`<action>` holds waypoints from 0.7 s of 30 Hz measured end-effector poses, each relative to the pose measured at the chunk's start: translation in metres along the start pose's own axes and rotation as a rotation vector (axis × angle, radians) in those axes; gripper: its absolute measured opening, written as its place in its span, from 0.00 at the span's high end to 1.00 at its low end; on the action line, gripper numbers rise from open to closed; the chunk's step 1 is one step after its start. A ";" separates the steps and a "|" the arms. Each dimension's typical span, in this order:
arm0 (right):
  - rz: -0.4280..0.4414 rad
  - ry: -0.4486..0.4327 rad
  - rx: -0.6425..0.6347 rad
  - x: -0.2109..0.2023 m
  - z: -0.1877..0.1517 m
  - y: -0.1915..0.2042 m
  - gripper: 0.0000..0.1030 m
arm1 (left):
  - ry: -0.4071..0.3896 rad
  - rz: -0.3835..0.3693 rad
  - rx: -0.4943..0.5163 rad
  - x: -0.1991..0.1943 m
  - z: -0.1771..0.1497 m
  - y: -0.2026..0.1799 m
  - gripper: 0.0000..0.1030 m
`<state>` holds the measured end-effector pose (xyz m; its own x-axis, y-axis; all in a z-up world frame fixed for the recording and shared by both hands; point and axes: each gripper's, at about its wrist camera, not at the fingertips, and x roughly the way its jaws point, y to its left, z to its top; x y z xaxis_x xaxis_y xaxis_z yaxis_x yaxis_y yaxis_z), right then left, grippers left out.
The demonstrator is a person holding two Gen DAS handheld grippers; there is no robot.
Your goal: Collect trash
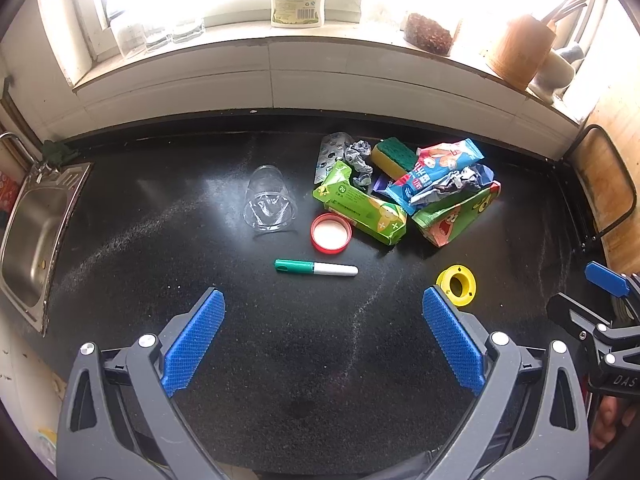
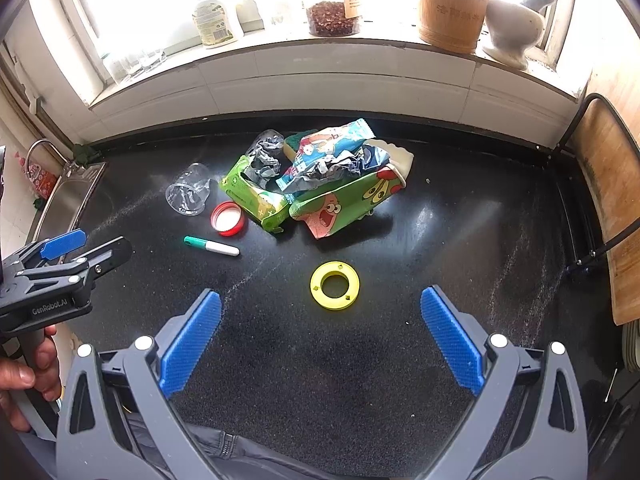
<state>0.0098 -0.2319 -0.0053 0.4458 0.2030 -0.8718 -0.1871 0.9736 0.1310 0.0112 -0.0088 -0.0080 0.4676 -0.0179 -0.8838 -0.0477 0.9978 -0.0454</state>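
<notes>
The black countertop [image 1: 160, 260] carries all the trash. The heap of wrappers [image 1: 404, 192] sits toward the back, a sponge [image 1: 394, 156] within it. A clear cup [image 1: 270, 202] lies on its side left of the heap. A red lid [image 1: 331, 233], a green marker [image 1: 316, 268] and a yellow ring [image 2: 335, 286] lie nearer me. My left gripper [image 1: 323, 336] and my right gripper [image 2: 320, 334] hover with fingers spread apart, holding nothing.

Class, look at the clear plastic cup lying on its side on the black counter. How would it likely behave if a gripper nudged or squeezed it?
The clear plastic cup lies on its side, so a nudge would probably roll it in a curve. It looks thin-walled and empty, so likely very light and prone to skid away. A hard squeeze might crumple it.
</notes>
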 end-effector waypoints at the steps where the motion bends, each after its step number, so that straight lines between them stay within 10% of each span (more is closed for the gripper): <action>1: 0.000 0.000 -0.001 0.000 0.000 0.000 0.06 | 0.000 0.000 0.001 0.000 0.000 0.000 0.06; 21: -0.001 0.004 -0.001 0.001 0.001 -0.001 0.06 | 0.005 -0.001 0.011 0.001 0.002 -0.001 0.06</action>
<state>0.0112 -0.2321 -0.0061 0.4423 0.2013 -0.8740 -0.1875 0.9737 0.1294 0.0132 -0.0094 -0.0078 0.4629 -0.0191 -0.8862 -0.0379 0.9984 -0.0414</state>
